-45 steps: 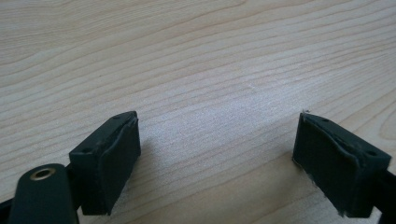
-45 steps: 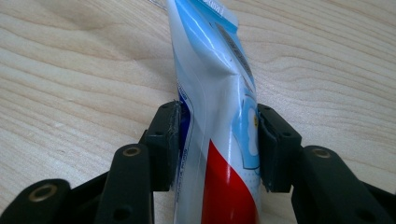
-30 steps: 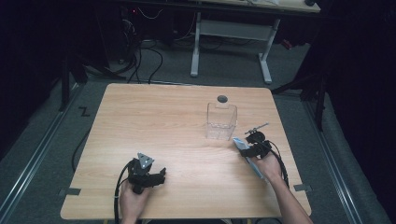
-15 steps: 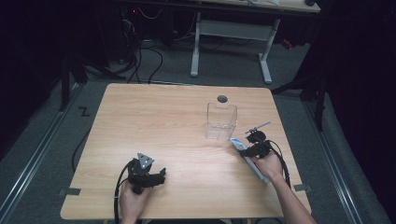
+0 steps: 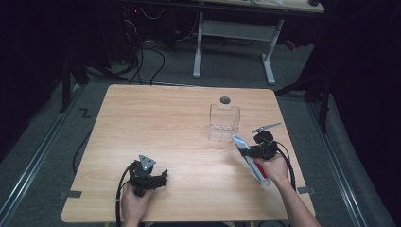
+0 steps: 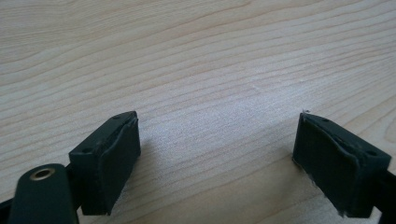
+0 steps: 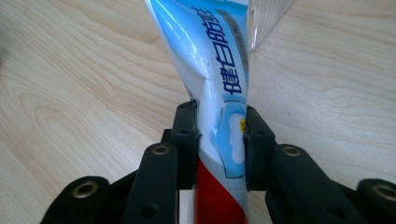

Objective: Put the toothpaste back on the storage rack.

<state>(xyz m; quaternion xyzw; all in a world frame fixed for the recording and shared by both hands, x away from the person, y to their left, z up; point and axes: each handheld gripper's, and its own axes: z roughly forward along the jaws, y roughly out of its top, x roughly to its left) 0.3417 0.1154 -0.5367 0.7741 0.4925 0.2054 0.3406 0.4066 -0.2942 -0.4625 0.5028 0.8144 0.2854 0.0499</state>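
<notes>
The right gripper (image 7: 219, 135) has just clamped onto the blue, white and red toothpaste tube (image 7: 210, 70) and lifted it off the light wooden table (image 5: 156, 123), just beside the clear plastic box (image 5: 224, 123), its likely destination; the left gripper (image 6: 219, 158) rests with jaws apart, holding nothing

A clear container (image 5: 224, 123) is standing on the desk (image 5: 156, 123), right of centre and toward its far side. Just before it and to its right, the right tool (image 5: 249, 150) is holding a toothpaste tube (image 5: 249, 160), seemingly raised off the desk. The left tool (image 5: 158, 177) is sitting well apart, near the front left edge.
</notes>
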